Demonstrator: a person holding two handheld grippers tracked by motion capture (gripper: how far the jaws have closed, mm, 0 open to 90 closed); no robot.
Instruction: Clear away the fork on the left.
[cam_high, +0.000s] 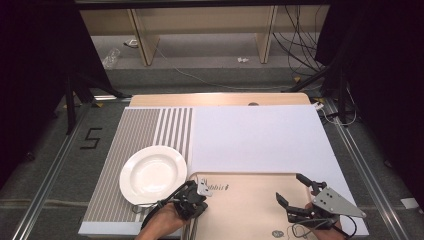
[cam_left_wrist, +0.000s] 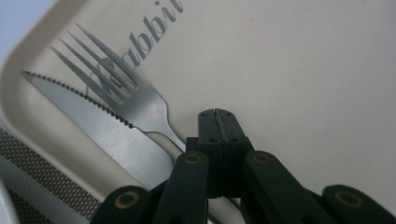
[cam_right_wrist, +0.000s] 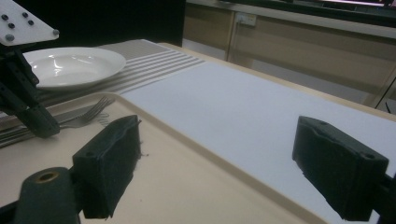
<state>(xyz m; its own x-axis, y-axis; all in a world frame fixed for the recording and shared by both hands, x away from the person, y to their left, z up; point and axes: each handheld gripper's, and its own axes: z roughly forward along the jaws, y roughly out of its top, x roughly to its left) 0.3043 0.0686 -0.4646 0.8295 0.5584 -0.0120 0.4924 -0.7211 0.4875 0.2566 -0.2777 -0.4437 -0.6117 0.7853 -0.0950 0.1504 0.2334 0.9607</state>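
High view first: at the left, a white plate (cam_high: 153, 174) sits on a grey striped mat (cam_high: 137, 165), and a white sheet (cam_high: 260, 140) covers the rest of the tabletop (cam_high: 220, 99). Just right of the plate, the left tool (cam_high: 197, 192) hangs over the near left corner of a beige tray (cam_high: 250, 210). Its jaws are pressed together with nothing between them, as the left gripper view shows. In that view the left tool (cam_left_wrist: 215, 116) hovers just above the tray (cam_left_wrist: 303, 70), close beside the handle of a fork (cam_left_wrist: 135, 100). A serrated knife (cam_left_wrist: 102, 130) lies alongside the fork on its left, both flat in the tray near the rim, tips pointing away. Farther right, the right tool (cam_high: 292, 192) is held over the tray's right half, jaws wide apart and empty. The right gripper view has the right tool (cam_right_wrist: 217, 163) above the tray's far rim.
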